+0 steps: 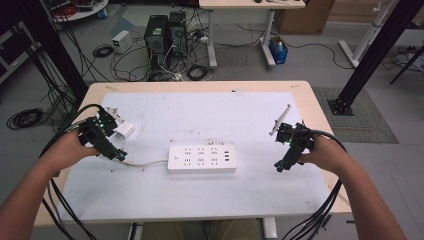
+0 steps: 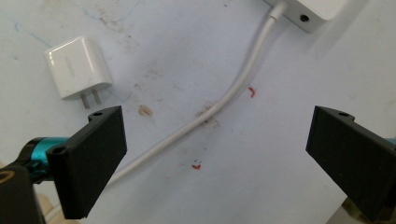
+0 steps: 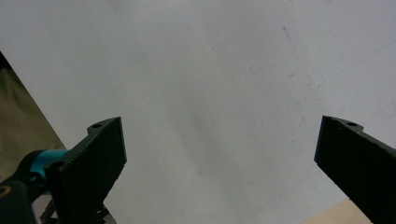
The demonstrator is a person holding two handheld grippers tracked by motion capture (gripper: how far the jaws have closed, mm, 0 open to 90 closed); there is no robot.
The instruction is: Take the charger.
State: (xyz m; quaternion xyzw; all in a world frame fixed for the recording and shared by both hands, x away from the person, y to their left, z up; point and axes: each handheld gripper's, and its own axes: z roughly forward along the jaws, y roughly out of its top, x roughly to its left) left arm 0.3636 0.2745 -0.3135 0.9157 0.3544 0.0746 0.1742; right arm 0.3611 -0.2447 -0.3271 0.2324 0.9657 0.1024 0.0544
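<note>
White mat (image 1: 200,200) bears unlabelled power strip (image 1: 201,158), charger (image 1: 124,131).

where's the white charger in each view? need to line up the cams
High view: charger at left on the white mat, just right of the left hand-held gripper.
Left gripper view: charger upper left, prongs pointing down toward the left jaw.
Right gripper view: bare mat and table edge; no charger here.
Shared landmark: the power strip's cable, crossing the left gripper view too.
</note>
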